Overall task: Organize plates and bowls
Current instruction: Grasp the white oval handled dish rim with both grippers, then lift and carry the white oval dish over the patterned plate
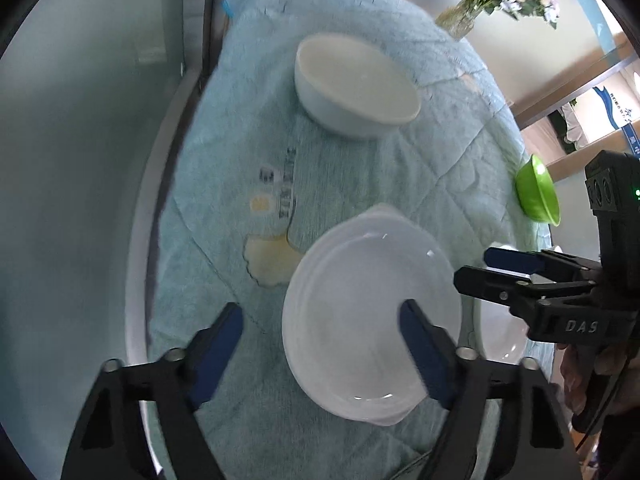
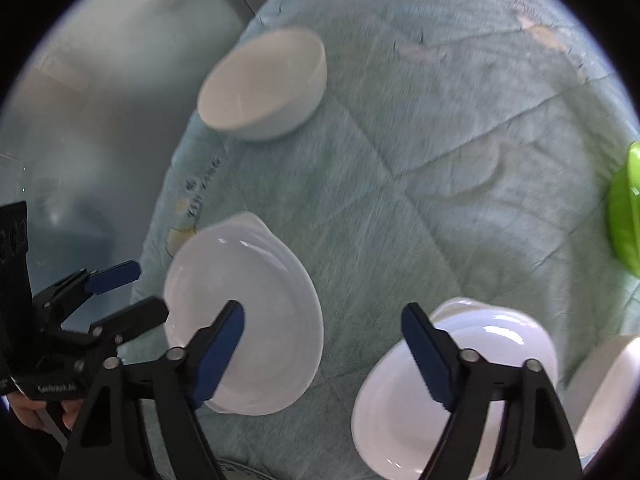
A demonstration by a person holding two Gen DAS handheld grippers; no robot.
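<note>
Near the front of the teal cloth lies a white plate (image 1: 360, 300) (image 2: 260, 280). My left gripper (image 1: 320, 320) (image 2: 148, 290) is open above it, one finger over the dish and the other over bare cloth, with the plate's left rim between them. A second white plate (image 2: 492, 332) (image 1: 500, 332) lies to its right. My right gripper (image 2: 322, 316) (image 1: 476, 270) hangs open over the gap between the two plates, touching neither. A white bowl (image 1: 356, 84) (image 2: 264, 84) stands upright farther back. A green bowl (image 1: 536, 190) (image 2: 626, 208) sits at the right edge.
A teal quilted cloth (image 1: 240, 160) covers the round table, whose metal rim (image 1: 148, 240) curves along the left with a drop beyond. A glass vase of flowers (image 1: 464, 16) stands at the far right. Another white dish (image 2: 608, 384) lies at the near right edge.
</note>
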